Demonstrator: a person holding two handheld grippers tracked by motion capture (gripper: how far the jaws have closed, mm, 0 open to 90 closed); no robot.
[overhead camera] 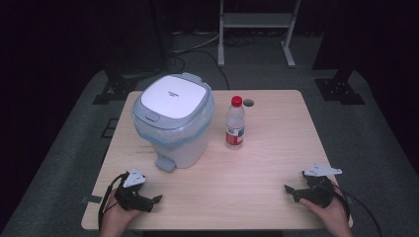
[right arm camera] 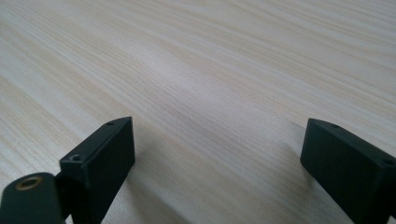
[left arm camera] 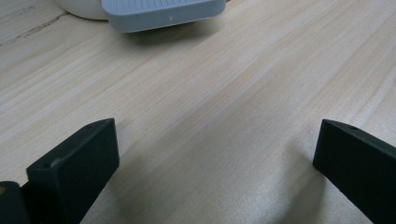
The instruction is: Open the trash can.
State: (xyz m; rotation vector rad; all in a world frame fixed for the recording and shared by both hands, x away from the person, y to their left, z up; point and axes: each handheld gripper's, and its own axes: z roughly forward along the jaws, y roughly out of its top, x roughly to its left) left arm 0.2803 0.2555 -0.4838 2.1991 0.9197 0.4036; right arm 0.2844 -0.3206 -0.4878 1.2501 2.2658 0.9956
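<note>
- While both hands rested at the near edge of the wooden table (overhead camera: 257, 163), nothing was held in either tool.
- Left gripper (overhead camera: 155, 199) lay low at the near left corner, jaws pointing toward the table's middle; grey three-cornered plate on top, cable looping back by the wrist.
- Left gripper view: both black jaws stood wide apart, bare wood grain between them, nothing gripped.
- Same view, top edge: grey foot pedal (left arm camera: 163, 13) of the bin, near but not touching the jaws.
- Pedal bin (overhead camera: 174, 121), white body, grey-trimmed white lid shut, bluish liner bag folded over the rim, stood on the left half of the table, just beyond the left gripper.
- Small dark print on the lid, too small to read.
- Water bottle (overhead camera: 235, 123), clear, red cap, red label band, upright just right of the bin, apart from it; label text not readable.
- Small dark round spot on the table just behind the bottle.
- Right gripper (overhead camera: 288, 190) lay at the near right corner, well apart from the bottle, jaws pointing left.
- Right gripper view: jaws spread wide over bare wood, nothing between.
</note>
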